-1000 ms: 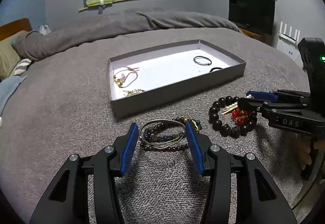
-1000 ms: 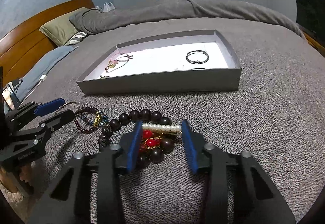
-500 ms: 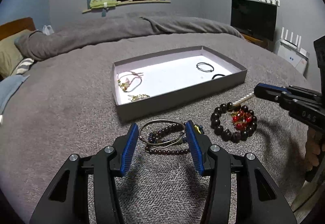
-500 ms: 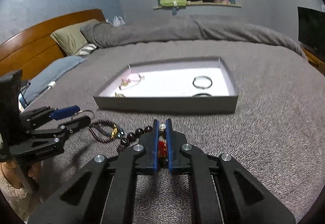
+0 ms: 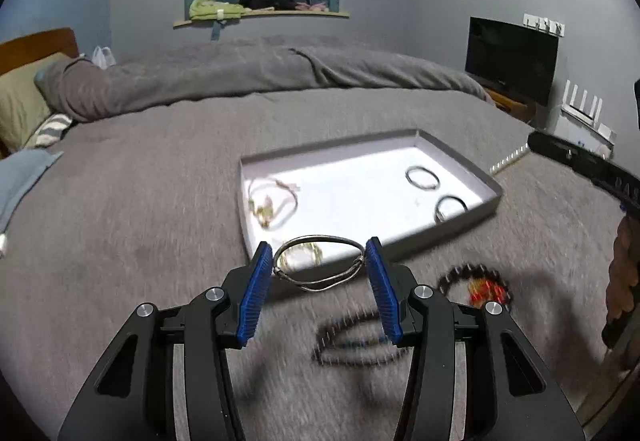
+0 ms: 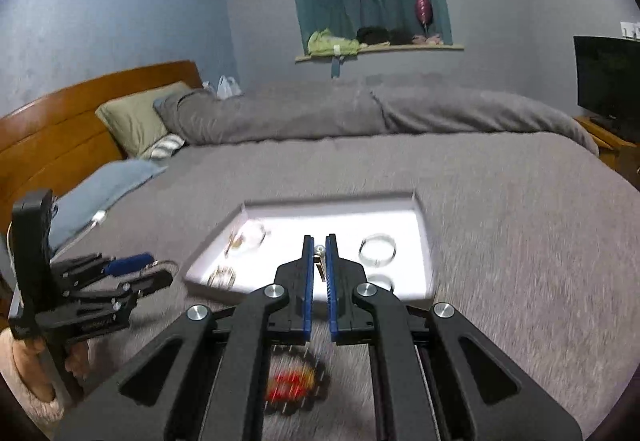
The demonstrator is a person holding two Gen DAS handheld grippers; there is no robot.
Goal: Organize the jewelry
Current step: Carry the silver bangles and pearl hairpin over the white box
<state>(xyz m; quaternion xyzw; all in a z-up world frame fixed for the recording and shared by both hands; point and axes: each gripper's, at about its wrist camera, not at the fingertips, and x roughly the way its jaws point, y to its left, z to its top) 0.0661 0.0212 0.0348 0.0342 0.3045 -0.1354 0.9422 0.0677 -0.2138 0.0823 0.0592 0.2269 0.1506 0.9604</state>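
Left gripper (image 5: pixel 319 267) part open, blue pads pinching a thin silver wire bangle (image 5: pixel 319 270), lifted above the grey bedspread (image 5: pixel 140 201) just near of a shallow grey cardboard tray (image 5: pixel 460 165). Right gripper (image 6: pixel 319 255) almost closed on a string of white pearl beads (image 6: pixel 319 252), raised over the tray's near edge. Below, blurred on the bedspread: dark wooden bead bracelet with red beads (image 5: pixel 476 287), right; dark beaded strands (image 5: pixel 356 341), nearer.

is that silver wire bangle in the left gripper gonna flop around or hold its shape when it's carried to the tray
The silver wire bangle probably holds its shape: it spans the left gripper as an open hoop without sagging. It looks thin, so likely light. Held only at two edge points, it might swivel or slip before reaching the tray.
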